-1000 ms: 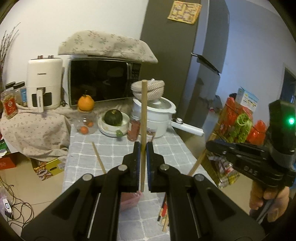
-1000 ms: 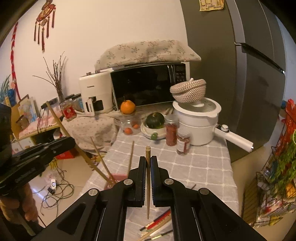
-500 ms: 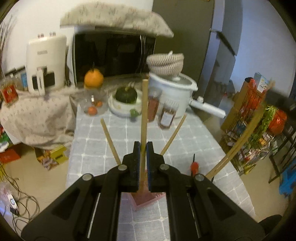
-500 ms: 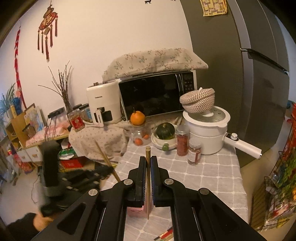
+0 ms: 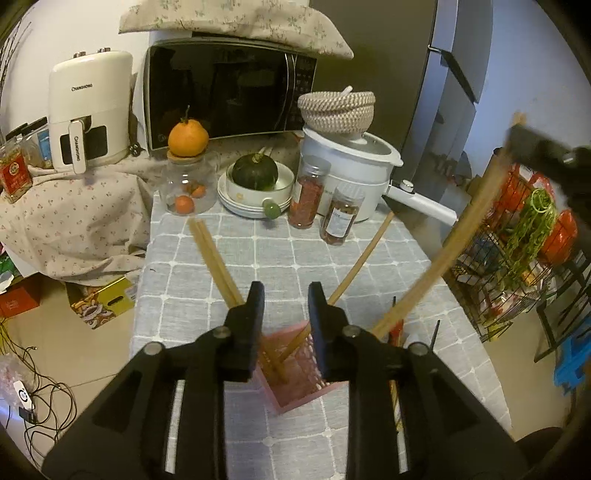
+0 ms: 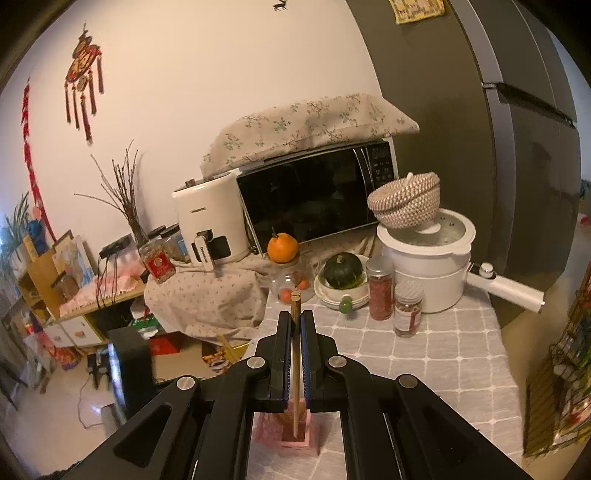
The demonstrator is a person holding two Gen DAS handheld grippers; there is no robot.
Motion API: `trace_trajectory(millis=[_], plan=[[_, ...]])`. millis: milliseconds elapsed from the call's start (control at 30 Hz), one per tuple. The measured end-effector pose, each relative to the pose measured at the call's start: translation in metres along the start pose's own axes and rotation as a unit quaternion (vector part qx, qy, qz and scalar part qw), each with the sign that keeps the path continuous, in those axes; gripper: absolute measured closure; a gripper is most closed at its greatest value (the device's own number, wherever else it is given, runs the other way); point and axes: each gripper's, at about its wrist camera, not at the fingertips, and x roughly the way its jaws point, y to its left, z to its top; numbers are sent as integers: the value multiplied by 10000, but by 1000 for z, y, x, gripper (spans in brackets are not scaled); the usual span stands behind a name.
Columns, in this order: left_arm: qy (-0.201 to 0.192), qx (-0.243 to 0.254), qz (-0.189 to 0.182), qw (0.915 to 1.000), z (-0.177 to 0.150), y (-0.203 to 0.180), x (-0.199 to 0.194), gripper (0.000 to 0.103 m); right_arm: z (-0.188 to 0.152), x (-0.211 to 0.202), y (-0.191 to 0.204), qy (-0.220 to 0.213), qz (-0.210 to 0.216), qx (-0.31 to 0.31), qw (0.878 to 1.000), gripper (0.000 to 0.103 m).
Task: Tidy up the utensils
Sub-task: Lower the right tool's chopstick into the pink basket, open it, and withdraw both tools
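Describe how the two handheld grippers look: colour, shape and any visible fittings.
Both the left gripper and the right gripper are matte black, with angular linkage arms joined by round silver pivot screws. Each ends in two flat, upright rectangular jaws. The right one's pads show blue edges. No cables or sleeves are visible.

A pink holder (image 5: 303, 384) sits on a grey, white-gridded tablecloth (image 5: 258, 258). At twelve o'clock stands a black microwave (image 5: 229, 88) under floral beige cloth (image 5: 236, 18).
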Motion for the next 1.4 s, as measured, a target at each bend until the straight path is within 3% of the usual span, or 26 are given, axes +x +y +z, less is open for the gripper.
trace_trajectory(millis=[200,300,500,833,900,1033,1100,1400], plan=[[-38,-47,-59,10000,0,1,-17,74,-7,22,-13,129,65,258,9996,98],[-28,-35,-50,10000,-2,1,-22,68,-14,37,-20,289,74,389,9988,98],[213,-26,59,9998,-10,6,-15,66,-30,63,-29,602,79,594,9964,98],[314,-52,61,9995,-13,10,-15,61,-35,74,-37,722,73,732,9947,96],[307,-26,76,9995,-13,9,-16,55,-34,71,-40,735,117,851,9936,84],[290,-19,82,9995,-14,8,-18,48,-28,57,-44,617,195,916,9937,72],[293,-6,81,9995,-14,6,-19,44,-26,47,-47,516,179,910,9943,56],[479,206,-88,9986,-26,-13,-19,27,-38,9,-81,576,-142,916,9940,30]])
